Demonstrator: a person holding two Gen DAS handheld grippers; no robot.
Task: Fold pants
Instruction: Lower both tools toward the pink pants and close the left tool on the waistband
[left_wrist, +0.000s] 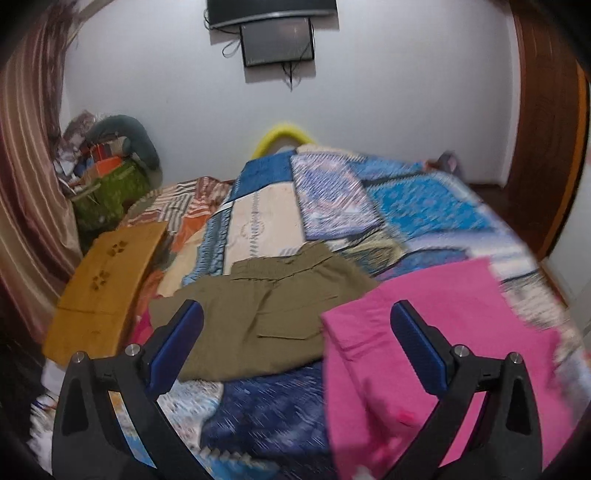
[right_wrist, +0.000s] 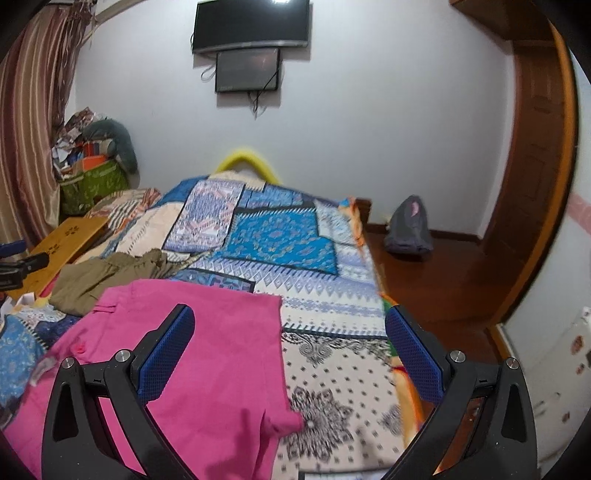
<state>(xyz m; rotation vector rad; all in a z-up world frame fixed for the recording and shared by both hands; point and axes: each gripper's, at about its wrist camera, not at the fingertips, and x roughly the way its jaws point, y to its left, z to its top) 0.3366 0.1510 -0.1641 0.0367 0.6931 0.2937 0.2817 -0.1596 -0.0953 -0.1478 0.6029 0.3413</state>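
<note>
Pink pants (left_wrist: 436, 350) lie flat on the bed (right_wrist: 332, 295), beneath both my grippers. Left gripper (left_wrist: 295, 332) and right gripper (right_wrist: 290, 336): jaws wide open, holding nothing. Olive pants (left_wrist: 273, 310), possibly shorts given the blur, lie just beside.

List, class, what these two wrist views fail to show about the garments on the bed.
- Pink cotton pants: left wrist view, near end cut by the frame edge and gripper fingers; motion-blurred.
- Pink pants: right wrist view, near part behind the right gripper.
- Olive cargo shorts: right wrist view, near edge hidden by the pink pants.
</note>
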